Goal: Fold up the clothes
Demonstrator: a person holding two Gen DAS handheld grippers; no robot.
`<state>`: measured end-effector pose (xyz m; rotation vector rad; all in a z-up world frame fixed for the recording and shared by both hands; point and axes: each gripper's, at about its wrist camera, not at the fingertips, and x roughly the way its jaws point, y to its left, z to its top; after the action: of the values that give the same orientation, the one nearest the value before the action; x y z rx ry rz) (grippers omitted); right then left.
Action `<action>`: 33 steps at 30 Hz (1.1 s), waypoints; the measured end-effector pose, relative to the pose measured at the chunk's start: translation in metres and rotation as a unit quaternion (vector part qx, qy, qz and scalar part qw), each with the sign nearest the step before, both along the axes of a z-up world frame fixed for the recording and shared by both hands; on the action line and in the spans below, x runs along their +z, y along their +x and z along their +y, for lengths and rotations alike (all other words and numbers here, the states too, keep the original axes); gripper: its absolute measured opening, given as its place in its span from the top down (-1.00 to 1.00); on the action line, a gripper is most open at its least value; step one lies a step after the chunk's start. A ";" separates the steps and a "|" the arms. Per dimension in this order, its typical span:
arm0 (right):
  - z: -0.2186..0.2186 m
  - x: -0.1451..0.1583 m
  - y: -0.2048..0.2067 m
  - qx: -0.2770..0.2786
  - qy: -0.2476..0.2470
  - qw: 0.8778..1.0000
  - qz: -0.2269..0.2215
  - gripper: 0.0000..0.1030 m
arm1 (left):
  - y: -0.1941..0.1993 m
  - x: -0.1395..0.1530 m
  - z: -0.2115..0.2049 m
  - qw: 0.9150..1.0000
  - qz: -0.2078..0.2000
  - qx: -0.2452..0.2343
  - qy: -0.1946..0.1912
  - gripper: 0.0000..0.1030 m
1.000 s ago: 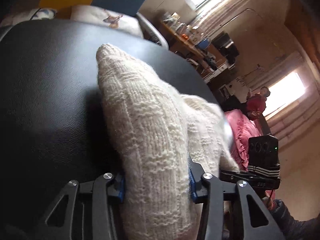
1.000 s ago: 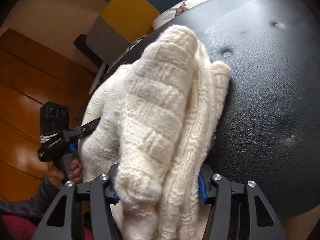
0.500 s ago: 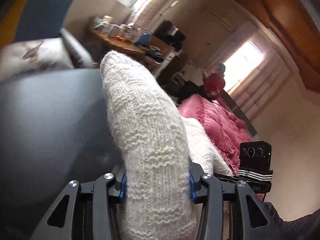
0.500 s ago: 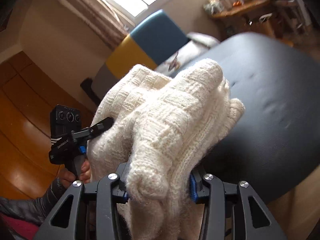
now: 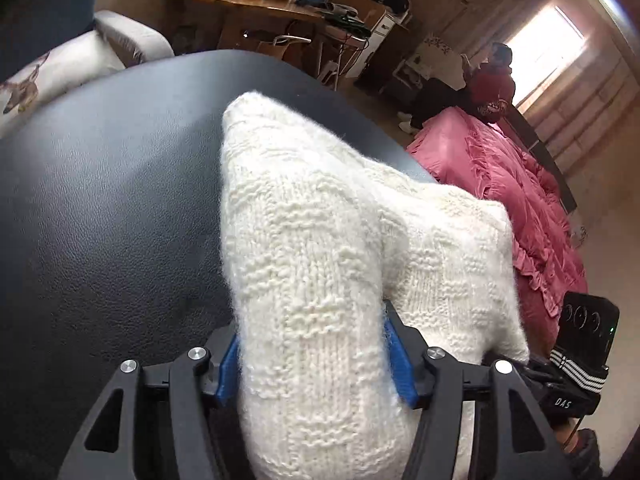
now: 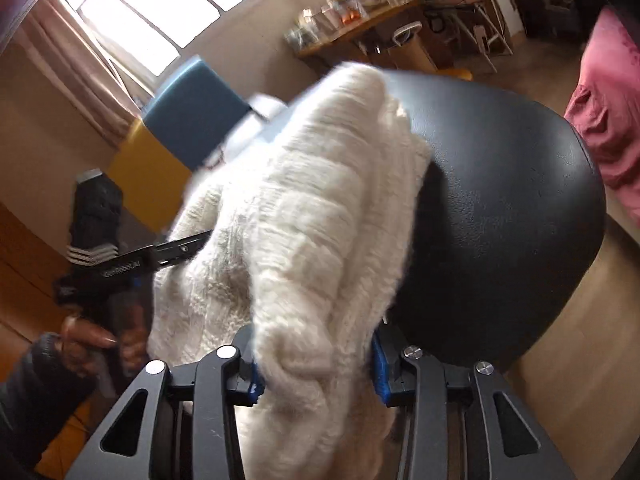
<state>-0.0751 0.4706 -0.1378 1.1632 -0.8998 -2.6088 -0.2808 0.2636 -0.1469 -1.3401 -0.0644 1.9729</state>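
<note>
Mid-fold: above the black leather cushion point(image 5: 100, 220), the left gripper point(image 5: 312, 354) is opening around the cream knit sweater point(image 5: 320, 260); the right gripper point(image 6: 316, 364) is closing on its bunched edge. Next, I judge: lay it flat on the cushion.

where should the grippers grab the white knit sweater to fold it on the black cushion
Probably by the thick bunched fold nearest the person, from the cushion's near edge. On the sweater there, the left gripper's jaws are opening and the right gripper's closing, knit between both.
</note>
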 end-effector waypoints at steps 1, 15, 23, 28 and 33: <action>0.001 -0.001 0.000 -0.001 0.003 1.000 0.001 0.22 | 0.000 0.002 0.000 1.000 0.002 -0.002 -0.002 -0.19; 0.000 0.067 0.010 -0.029 0.093 0.991 0.087 -0.37 | 0.041 0.063 -0.046 0.993 0.110 0.030 -0.038 -0.13; -0.050 0.021 -0.022 0.089 0.162 0.983 0.010 0.02 | 0.075 0.038 -0.017 0.993 0.098 0.007 -0.058 -0.12; -0.011 -0.018 -0.008 0.046 0.058 0.997 0.009 0.50 | 0.076 0.024 -0.016 0.994 0.091 0.026 -0.064 -0.17; -0.015 -0.013 -0.001 0.031 0.072 0.997 0.023 0.49 | 0.084 0.046 -0.032 0.989 0.102 0.078 -0.074 -0.14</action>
<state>-0.0757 0.4554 -0.1508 1.1390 -0.6661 -2.6745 -0.1964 0.2315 -0.1010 -1.2480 0.0774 2.2761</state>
